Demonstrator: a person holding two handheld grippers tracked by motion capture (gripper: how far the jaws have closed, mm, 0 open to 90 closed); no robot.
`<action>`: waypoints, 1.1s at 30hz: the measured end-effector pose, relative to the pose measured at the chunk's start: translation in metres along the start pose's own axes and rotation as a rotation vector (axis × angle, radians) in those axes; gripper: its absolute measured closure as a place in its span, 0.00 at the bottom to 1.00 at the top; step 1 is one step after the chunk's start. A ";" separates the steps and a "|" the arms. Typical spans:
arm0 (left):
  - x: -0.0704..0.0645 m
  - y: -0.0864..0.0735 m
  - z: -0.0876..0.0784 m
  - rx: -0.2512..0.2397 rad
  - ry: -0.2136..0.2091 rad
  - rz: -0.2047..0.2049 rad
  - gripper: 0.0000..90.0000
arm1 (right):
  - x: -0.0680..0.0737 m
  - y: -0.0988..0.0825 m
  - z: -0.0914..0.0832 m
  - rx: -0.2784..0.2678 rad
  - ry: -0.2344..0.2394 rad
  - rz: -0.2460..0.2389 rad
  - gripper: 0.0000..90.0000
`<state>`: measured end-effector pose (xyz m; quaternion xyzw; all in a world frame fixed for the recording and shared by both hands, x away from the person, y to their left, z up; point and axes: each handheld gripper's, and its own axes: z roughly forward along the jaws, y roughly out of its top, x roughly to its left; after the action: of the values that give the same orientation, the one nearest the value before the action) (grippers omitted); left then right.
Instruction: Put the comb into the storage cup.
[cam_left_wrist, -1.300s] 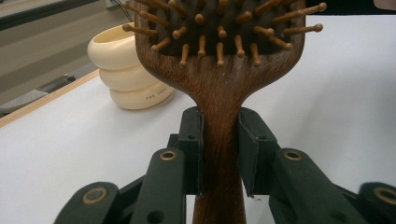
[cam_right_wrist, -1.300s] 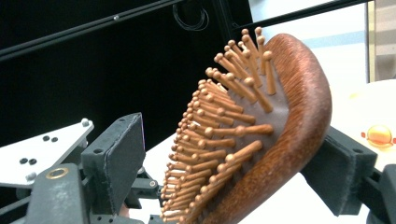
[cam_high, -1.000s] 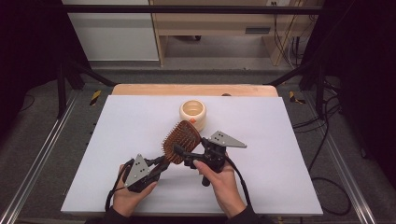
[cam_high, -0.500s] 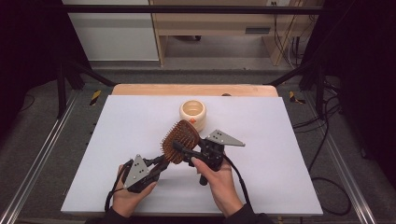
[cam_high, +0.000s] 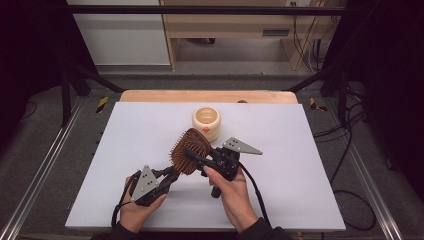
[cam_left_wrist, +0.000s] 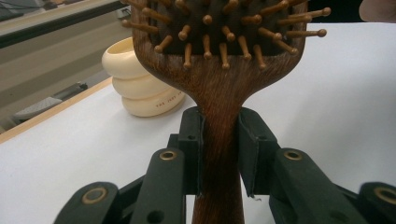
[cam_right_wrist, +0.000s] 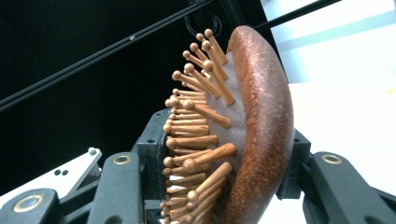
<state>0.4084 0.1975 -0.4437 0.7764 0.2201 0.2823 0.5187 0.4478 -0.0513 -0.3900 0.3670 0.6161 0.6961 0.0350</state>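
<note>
My left fingers (cam_left_wrist: 219, 154) are clamped on the brush (cam_high: 189, 150) handle. Right fingers (cam_right_wrist: 224, 172) have just been closing round the brush head, pins vs one pad. Risk: pad slips on pins, brush twists, bumps cup (cam_high: 206, 121) just past it on worktop (cam_high: 300, 150).

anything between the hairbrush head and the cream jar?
Nothing. In the high view the wooden hairbrush head stands just in front of the cream jar, with a bare strip of white table between them.

glossy dark wood hairbrush (cam_left_wrist: 219, 93), wood pins
</note>
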 end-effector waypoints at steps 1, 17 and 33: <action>0.000 0.000 0.000 0.000 0.001 -0.001 0.81 | 0.000 0.000 0.000 0.000 0.002 0.002 0.55; 0.004 -0.003 -0.002 -0.055 0.015 -0.062 0.65 | -0.006 0.008 -0.002 -0.037 0.022 0.085 0.57; 0.035 -0.032 -0.030 -0.027 0.164 -0.293 0.04 | -0.040 0.056 -0.011 -0.091 -0.094 0.068 0.57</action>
<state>0.4128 0.2511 -0.4569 0.7035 0.3686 0.2690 0.5448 0.4929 -0.0938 -0.3590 0.4178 0.5685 0.7064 0.0569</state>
